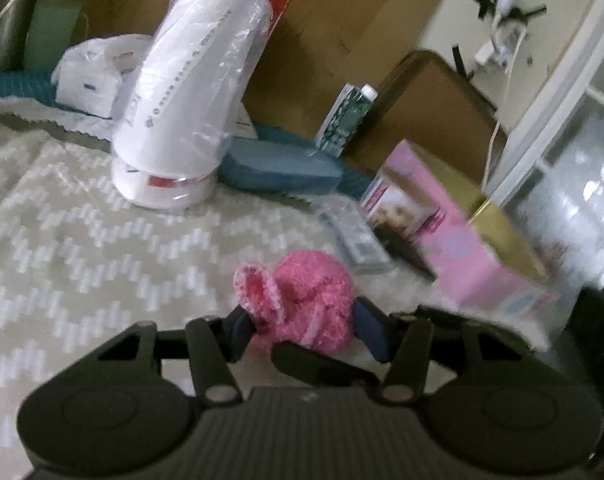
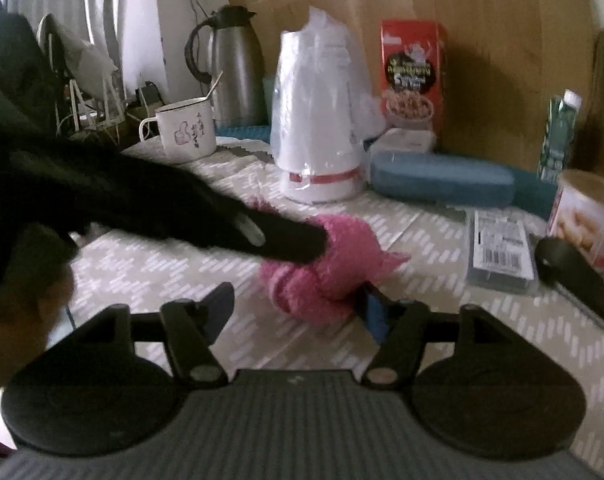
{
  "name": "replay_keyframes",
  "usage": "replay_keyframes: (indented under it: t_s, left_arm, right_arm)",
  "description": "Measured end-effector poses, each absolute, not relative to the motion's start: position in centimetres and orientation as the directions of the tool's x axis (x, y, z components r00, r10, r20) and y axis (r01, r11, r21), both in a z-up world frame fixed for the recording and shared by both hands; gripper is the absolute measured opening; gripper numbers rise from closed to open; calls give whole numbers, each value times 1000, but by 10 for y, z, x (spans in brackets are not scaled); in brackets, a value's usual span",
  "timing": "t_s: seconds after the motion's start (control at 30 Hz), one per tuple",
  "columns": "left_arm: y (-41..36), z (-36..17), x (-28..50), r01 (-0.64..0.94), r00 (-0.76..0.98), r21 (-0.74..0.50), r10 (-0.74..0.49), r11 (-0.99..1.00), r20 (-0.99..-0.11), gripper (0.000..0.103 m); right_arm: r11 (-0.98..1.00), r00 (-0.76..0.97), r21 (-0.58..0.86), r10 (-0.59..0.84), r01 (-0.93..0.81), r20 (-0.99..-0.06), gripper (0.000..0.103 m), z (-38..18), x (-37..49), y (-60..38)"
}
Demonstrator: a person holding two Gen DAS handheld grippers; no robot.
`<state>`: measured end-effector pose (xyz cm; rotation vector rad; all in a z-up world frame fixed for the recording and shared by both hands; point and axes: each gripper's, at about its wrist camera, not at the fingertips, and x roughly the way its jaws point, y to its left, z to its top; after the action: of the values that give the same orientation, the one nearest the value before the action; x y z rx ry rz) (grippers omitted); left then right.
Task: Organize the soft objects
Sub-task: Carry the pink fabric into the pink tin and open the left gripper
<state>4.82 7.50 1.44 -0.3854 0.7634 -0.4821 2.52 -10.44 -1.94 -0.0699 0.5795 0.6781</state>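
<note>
The pink sock [image 1: 302,304] lies balled on the patterned worktop [image 1: 81,232], directly ahead of both claws. The left claw [image 1: 306,330] has it between its blue pads, which press its sides: gripped. The right claw [image 2: 295,308] is part open; only its right pad touches the sock, the left pad stands clear. The bundle's long axis runs roughly across the left claw's line. The left claw is the better placed to lift.
</note>
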Motion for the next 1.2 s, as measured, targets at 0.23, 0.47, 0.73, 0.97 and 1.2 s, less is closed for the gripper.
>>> replay_keyframes:
  t_s: [0.23,0.47,0.73,0.97,1.2]
  left_arm:
    - [14,59,52,451,612,-443,-630,775,-478,53]
    - [-102,84,77,620,513,-381,-722,686,-465,53]
    - [-193,75,108,633,486,-342,-700,695,-523,61]
    - [-173,75,89,617,541,-304,-671,726,-507,64]
    - [-122,68,63,598,580,-280,-647,751,-495,64]
  right_arm:
    - [847,767,108,518,-520,-379,48,4,8,-152]
    - [945,906,58,326,-323,-268,48,24,0,-236]
    - [996,953,33,92,-86,-289,51,17,23,-310]
    - [986,962,120,-79,114,-262,55,12,20,-361]
    - [983,986,168,-48,75,-160,55,25,-5,-340]
